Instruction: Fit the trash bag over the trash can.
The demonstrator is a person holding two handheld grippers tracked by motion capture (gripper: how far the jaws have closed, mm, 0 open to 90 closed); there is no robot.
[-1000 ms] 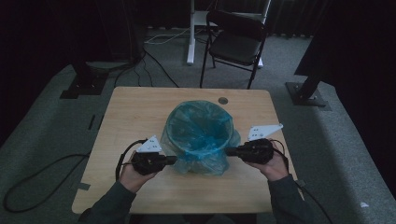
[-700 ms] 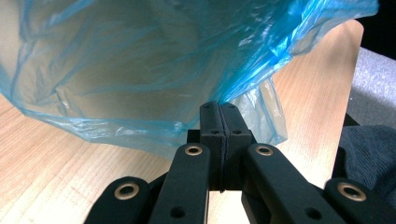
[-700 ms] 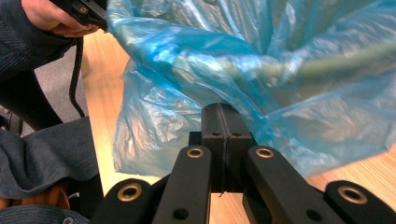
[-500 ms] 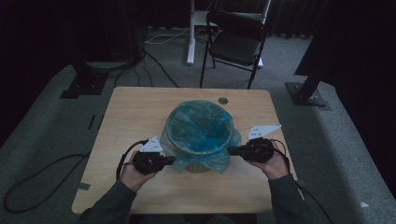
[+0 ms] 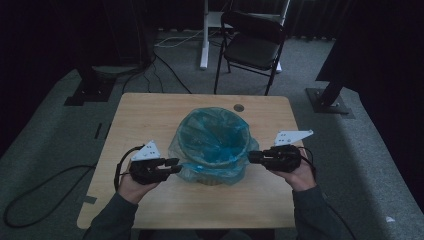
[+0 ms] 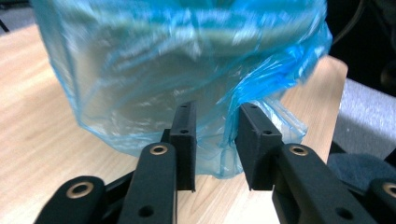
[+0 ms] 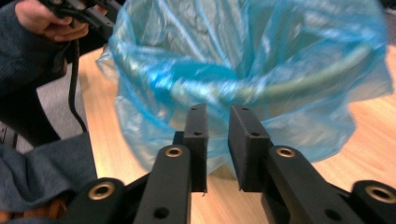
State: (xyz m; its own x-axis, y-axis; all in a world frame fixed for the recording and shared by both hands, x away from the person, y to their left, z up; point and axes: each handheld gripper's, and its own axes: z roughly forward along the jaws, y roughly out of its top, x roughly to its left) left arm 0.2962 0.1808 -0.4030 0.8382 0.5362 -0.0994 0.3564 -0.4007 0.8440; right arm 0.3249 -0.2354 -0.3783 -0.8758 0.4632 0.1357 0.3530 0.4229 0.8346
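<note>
- Bin (image 5: 216, 172): a round waste bin stands on the wooden table (image 5: 150, 112), near its middle and toward the person's edge. Its wall shows pale through the liner in the left gripper view.
- Liner (image 5: 212, 137): a translucent blue plastic bag (image 6: 154, 70) lines the bin; its mouth is folded out over the rim and hangs as a loose skirt down the outside wall. In the right gripper view the grey-green rim (image 7: 303, 79) shows through the film.
- Left gripper (image 5: 172, 166): held level just left of the bin, tips at the hanging skirt. Its 2 jaws have just been opening and now stand apart; in the left gripper view (image 6: 215, 140) a fold of blue film hangs in the gap, and the pads do not press on it.
- Right gripper (image 5: 252, 156): held level just right of the bin, tips at the liner's edge. Its 2 jaws have just been opening; in the right gripper view (image 7: 217, 140) they stand apart with the liner behind the gap, not pinched.
- Grommet hole (image 5: 239, 107): a small round hole in the tabletop, beyond the bin.
- Folding chair (image 5: 255, 47): dark, on the floor beyond the table, well apart from the bin.
- Writing: no brand, label or lettering can be read on the bin, liner or grippers.
</note>
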